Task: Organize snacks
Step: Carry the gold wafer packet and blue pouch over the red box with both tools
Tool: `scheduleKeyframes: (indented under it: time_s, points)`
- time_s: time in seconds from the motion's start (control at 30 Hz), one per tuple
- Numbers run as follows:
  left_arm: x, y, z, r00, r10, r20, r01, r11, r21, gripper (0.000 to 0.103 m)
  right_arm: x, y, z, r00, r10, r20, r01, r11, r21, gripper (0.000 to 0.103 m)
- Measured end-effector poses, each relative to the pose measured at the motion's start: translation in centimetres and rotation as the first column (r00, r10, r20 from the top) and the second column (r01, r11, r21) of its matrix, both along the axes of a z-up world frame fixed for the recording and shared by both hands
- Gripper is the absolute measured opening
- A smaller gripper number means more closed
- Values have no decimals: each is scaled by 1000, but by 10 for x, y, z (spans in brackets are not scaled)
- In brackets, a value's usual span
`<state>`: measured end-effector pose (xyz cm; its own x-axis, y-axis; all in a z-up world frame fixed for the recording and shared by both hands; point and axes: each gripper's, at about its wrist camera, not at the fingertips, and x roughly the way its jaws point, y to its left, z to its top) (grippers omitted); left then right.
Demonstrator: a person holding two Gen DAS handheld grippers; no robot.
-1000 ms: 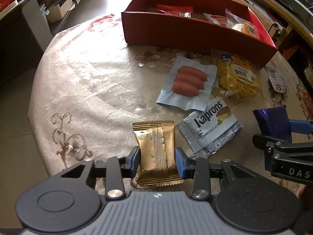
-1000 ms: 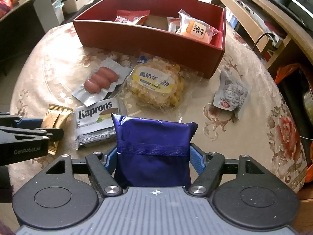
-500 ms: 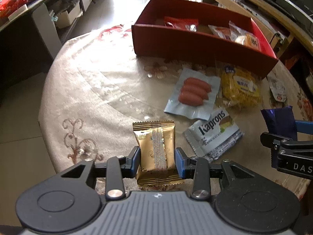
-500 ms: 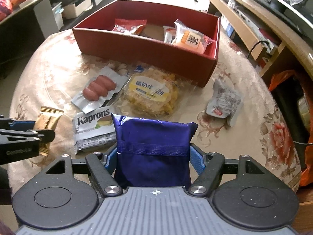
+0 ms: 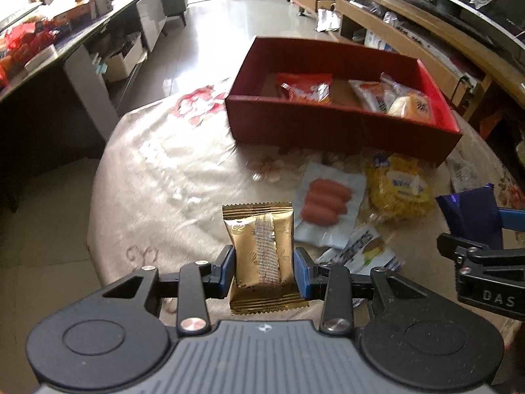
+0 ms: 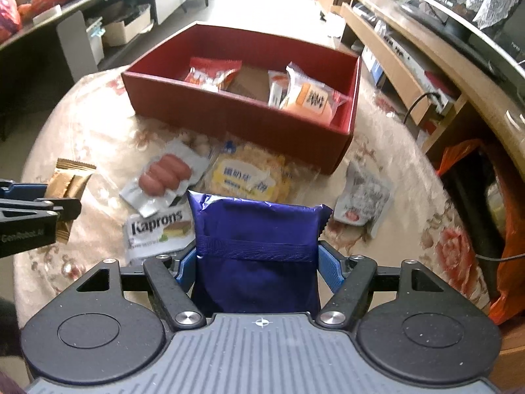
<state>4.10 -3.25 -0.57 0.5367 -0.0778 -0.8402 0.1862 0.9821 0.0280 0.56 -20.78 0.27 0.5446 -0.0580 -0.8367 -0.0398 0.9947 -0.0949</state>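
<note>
Risk first: slick foil, pinched only at the sides, so slipping out on the way to the red box (image 5: 341, 131) seems likely for either packet. Left gripper (image 5: 264, 271) clamped on the gold packet (image 5: 259, 249), blue pads pressing its two long edges, most of the packet sticking out toward the box; a quick swing could peel it loose. Right gripper (image 6: 257, 264) pinching the blue packet (image 6: 257, 246) across its lower half, upper part puffed and free on the box side. Both held short of the box, gold on the left, blue on the right, close enough to bump if carried in together. Could also snag the near box wall if brought in too low, or land on the red pouch (image 5: 305, 87) and bun (image 6: 310, 100) already inside. Sausage pack (image 6: 165, 175), yellow pack (image 6: 251, 175), Kaprons wafer (image 6: 157, 233) and a white sachet (image 6: 362, 198) lying on the tablecloth just in front of the box.

Against a second earlier: same grips, but box interior now more exposed and the table farther below, left view especially, suggesting a lift.
</note>
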Motion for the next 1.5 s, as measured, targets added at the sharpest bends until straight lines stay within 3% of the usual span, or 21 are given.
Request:
scheduleKeyframes:
  time_s: [0.3,0.8,1.5]
  points:
    - [27,-19,21,997,-36,64,35,999,24,39,19,-10,19,997,-42,58,42,999,-2,78]
    - [76,-35,32,995,-39,92,37,999,21,40,63,-22,35,991,-77,105,77,997,0,78]
    - [143,-54,27,995,-3,104,-1,999,34,40,130,-34,38,986,-106,130,110,994,-19,78]
